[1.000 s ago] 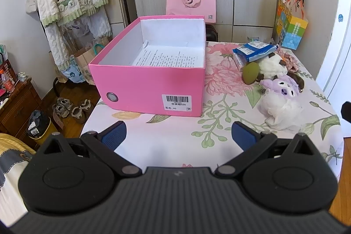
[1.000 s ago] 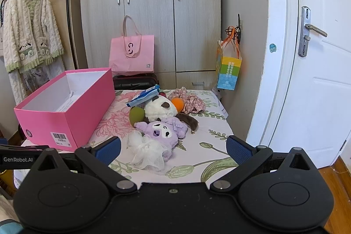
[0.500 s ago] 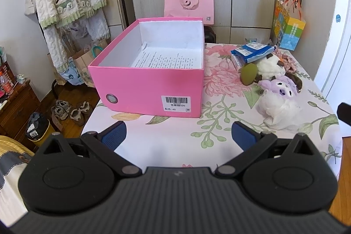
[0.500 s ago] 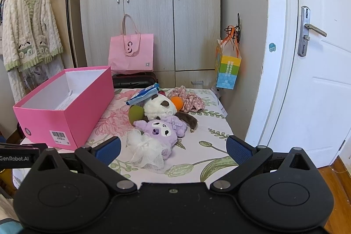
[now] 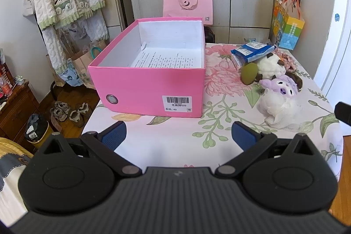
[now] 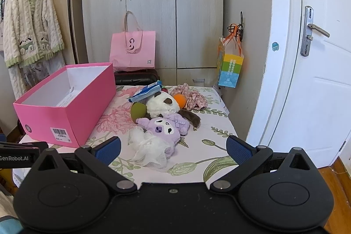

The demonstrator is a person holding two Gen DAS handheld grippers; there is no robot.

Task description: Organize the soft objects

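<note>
Both grippers hover level over the near edge of the floral tabletop [image 5: 171, 146], jaws spread wide and empty: the left gripper [image 5: 178, 135] faces the pink box [image 5: 151, 89], the right gripper [image 6: 173, 149] the plush toys [image 6: 162, 122] beside it.

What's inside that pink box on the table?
The pink box holds only a printed sheet of paper lying on its white floor. No toys are in it. The near wall hides the front strip of the floor.
</note>
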